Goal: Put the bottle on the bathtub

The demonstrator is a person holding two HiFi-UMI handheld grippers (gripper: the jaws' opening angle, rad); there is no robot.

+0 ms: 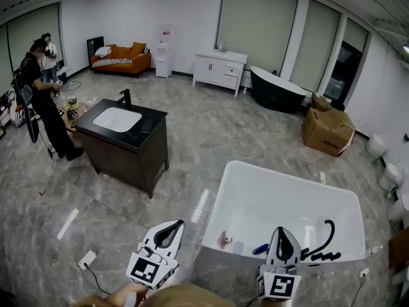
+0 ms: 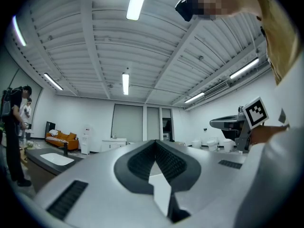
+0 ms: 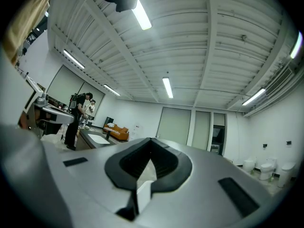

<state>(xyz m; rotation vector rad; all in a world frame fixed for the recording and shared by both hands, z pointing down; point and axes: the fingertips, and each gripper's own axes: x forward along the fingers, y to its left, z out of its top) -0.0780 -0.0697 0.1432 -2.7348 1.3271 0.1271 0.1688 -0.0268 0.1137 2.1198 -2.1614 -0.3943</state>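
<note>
Jaws of my left gripper (image 1: pixel 176 225) and right gripper (image 1: pixel 281 231) both closed, empty. Tub (image 1: pixel 281 200) white, rectangular, just ahead of me. Small pink item (image 1: pixel 223 238) lies inside near front wall, blue item (image 1: pixel 260 249) near; cannot tell which is bottle.

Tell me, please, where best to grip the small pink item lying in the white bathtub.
Probably its middle, from straight above: the pink item lies low on the bathtub floor beside its wall, so a sideways approach looks blocked. It is too small to read its shape. The left gripper and right gripper are both shut and would need opening first.
</note>
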